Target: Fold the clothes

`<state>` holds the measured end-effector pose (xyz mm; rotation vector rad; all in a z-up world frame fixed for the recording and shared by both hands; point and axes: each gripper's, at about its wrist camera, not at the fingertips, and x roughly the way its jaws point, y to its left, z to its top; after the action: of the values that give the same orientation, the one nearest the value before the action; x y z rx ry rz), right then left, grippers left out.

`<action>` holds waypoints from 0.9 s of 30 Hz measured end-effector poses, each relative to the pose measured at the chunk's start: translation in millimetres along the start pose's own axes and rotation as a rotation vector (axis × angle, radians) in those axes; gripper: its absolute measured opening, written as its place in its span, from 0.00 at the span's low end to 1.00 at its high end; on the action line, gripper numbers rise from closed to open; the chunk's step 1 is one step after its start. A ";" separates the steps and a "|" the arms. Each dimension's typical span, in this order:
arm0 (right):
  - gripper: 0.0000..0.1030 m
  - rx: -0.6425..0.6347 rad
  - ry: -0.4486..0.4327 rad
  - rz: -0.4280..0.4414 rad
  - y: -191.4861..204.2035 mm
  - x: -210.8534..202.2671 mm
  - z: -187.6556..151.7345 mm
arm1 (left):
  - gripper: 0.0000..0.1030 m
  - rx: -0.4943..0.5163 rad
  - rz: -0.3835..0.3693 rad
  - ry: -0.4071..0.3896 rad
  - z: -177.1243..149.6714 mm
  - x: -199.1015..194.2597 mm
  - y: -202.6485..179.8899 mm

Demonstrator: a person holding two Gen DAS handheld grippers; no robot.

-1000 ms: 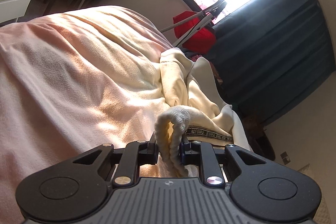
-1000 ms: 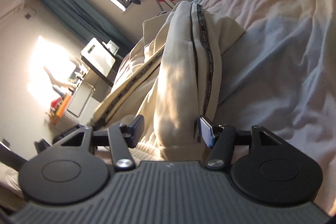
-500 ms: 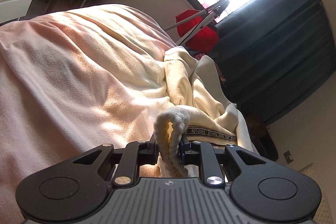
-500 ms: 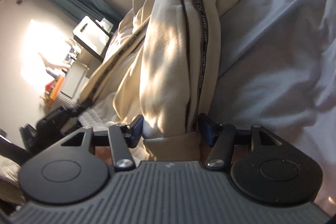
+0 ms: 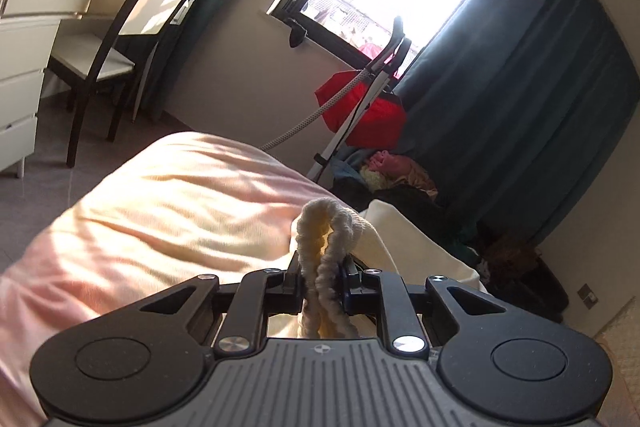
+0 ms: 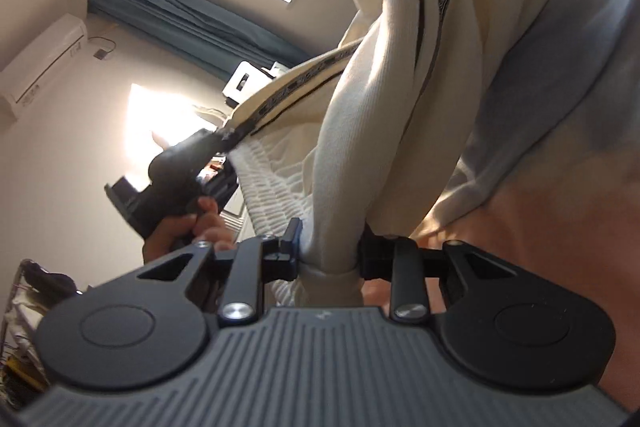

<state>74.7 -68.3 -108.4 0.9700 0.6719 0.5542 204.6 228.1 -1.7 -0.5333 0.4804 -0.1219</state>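
Note:
A cream garment [image 6: 424, 75] with a black lettered stripe and a ribbed waistband is held up off the bed. My left gripper [image 5: 320, 277] is shut on the ribbed waistband [image 5: 326, 227], which loops up between its fingers. It also shows in the right wrist view [image 6: 224, 143], pinching the striped edge, with the person's hand [image 6: 188, 227] on its handle. My right gripper [image 6: 330, 247] is shut on a thick bunch of the cream fabric. The garment hangs stretched between the two grippers above the pink blanket [image 5: 160, 211].
The bed's blanket [image 6: 560, 155] lies under the garment. A white chair [image 5: 132, 39] and a white drawer unit [image 5: 20, 83] stand left of the bed. A garment steamer [image 5: 360, 99], a red bag [image 5: 364, 111] and a clothes pile [image 5: 396, 171] sit under the window by dark curtains.
Both grippers have risen and tilted, lifting the garment off the bed. The right gripper closed onto the cream fabric. The left gripper has come into the right wrist view.

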 end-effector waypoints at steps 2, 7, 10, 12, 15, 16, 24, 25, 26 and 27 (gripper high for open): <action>0.28 0.012 0.024 0.048 12.3 37.1 -8.2 | 0.17 0.045 0.036 0.004 34.1 11.7 2.1; 0.28 0.051 0.095 0.138 36.0 137.4 -28.2 | 0.17 0.199 0.210 0.046 97.5 63.3 22.8; 0.28 0.036 0.141 0.139 43.8 194.0 -40.4 | 0.17 0.212 0.326 0.093 115.8 103.4 53.8; 0.28 0.035 0.167 0.122 41.6 224.6 -47.5 | 0.17 0.164 0.379 0.121 118.3 127.8 76.3; 0.28 -0.006 0.192 0.090 40.5 247.9 -50.1 | 0.18 0.076 0.402 0.174 109.4 158.1 110.8; 0.29 -0.020 0.194 0.086 41.0 251.2 -49.1 | 0.20 0.066 0.404 0.188 106.1 166.6 117.0; 0.38 -0.052 0.263 0.059 49.7 247.5 -35.0 | 0.41 0.060 0.432 0.202 103.9 164.8 122.6; 0.47 -0.055 0.263 0.057 51.6 240.0 -34.8 | 0.63 0.049 0.460 0.185 104.4 156.2 118.1; 0.61 -0.058 0.263 0.055 53.5 232.6 -34.6 | 0.73 0.035 0.482 0.160 104.9 145.8 114.2; 0.71 -0.068 0.260 0.053 56.5 224.2 -34.5 | 0.85 0.026 0.487 0.136 104.8 133.7 108.4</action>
<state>192.8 132.1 -131.7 0.8611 0.8552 0.7534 370.7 337.8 -33.1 -0.3712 0.7270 0.3028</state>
